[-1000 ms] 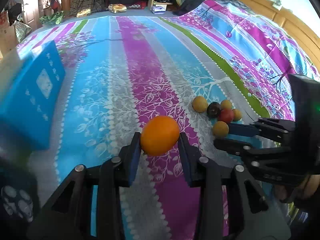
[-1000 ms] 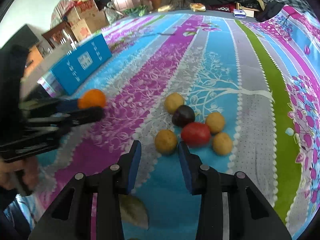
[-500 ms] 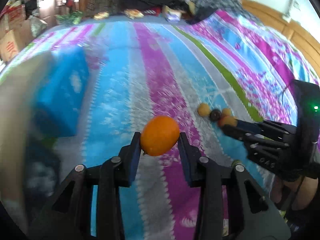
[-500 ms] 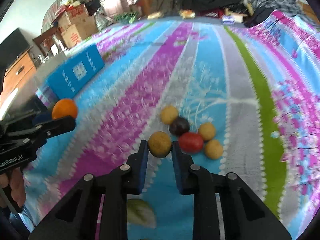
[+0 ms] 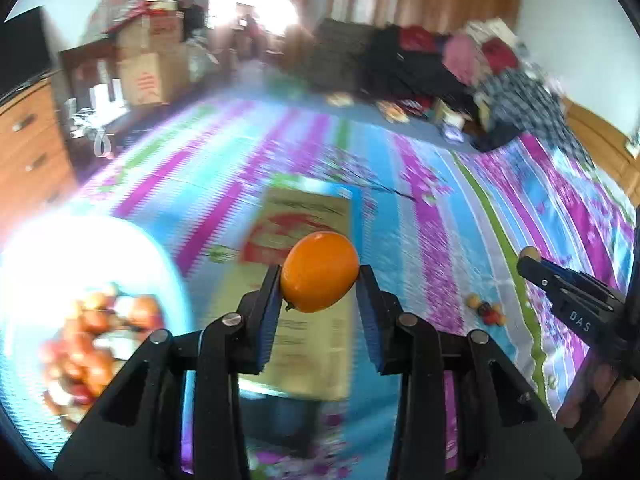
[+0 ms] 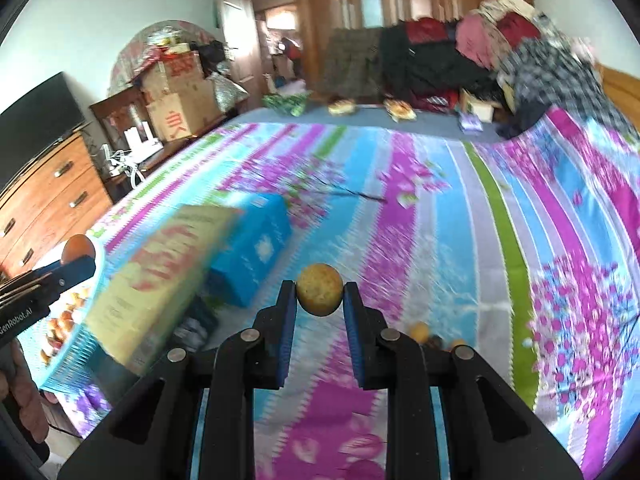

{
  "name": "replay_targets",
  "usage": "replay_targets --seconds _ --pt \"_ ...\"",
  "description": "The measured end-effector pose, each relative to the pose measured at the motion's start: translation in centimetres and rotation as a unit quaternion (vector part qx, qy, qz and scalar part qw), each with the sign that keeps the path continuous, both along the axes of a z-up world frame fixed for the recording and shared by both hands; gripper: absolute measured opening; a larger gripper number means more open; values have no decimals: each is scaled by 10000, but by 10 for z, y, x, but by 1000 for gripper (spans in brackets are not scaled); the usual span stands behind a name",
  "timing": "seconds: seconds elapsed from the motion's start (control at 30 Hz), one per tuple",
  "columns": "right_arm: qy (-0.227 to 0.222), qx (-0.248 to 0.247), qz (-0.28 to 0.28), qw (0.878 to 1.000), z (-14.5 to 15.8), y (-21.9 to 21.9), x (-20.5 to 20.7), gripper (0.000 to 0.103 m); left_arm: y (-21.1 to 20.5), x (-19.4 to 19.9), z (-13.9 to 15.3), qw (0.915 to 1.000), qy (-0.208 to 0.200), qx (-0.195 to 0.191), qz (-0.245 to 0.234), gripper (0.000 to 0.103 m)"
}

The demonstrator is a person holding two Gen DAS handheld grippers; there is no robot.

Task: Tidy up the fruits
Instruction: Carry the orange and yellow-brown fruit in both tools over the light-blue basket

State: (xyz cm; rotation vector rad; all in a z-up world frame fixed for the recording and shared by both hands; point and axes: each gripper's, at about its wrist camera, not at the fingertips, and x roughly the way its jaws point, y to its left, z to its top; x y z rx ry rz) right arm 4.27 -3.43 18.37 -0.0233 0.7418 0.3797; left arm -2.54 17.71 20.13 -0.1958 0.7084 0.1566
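My left gripper (image 5: pixel 318 280) is shut on an orange (image 5: pixel 319 271) and holds it in the air above a yellow box. My right gripper (image 6: pixel 319 294) is shut on a small yellow-brown fruit (image 6: pixel 319 289), lifted off the bed. A light blue basket (image 6: pixel 68 354) with several small fruits stands at the left; it also shows in the left wrist view (image 5: pixel 168 264), blurred and overexposed. The remaining fruits (image 5: pixel 486 307) lie in a small cluster on the striped bedspread, partly hidden behind my right fingers (image 6: pixel 418 330).
A yellow carton (image 6: pixel 156 276) and a blue box (image 6: pixel 256 248) lie on the bed between the basket and the fruit cluster. A wooden dresser (image 6: pixel 44 196) stands at the left. Clothes (image 6: pixel 440 60) are piled at the far end of the bed.
My right gripper closed on the yellow-brown fruit and lifted it from the cluster. Both grippers rose and swung left toward the basket, the orange still held.
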Motion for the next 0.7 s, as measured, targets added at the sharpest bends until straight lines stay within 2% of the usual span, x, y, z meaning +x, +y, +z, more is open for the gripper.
replay_targets --seconds 0.17,0.33,0.7 --pt "-212 13 487 9986 39 63 -17 27 42 -28 19 9988 -140 -40 464 38" --pt "-313 54 922 9952 63 128 -37 27 79 -57 28 9958 -243 -32 882 38" --pt "-204 48 1712 9850 74 250 -67 27 155 -109 29 9863 -177 -132 1632 38"
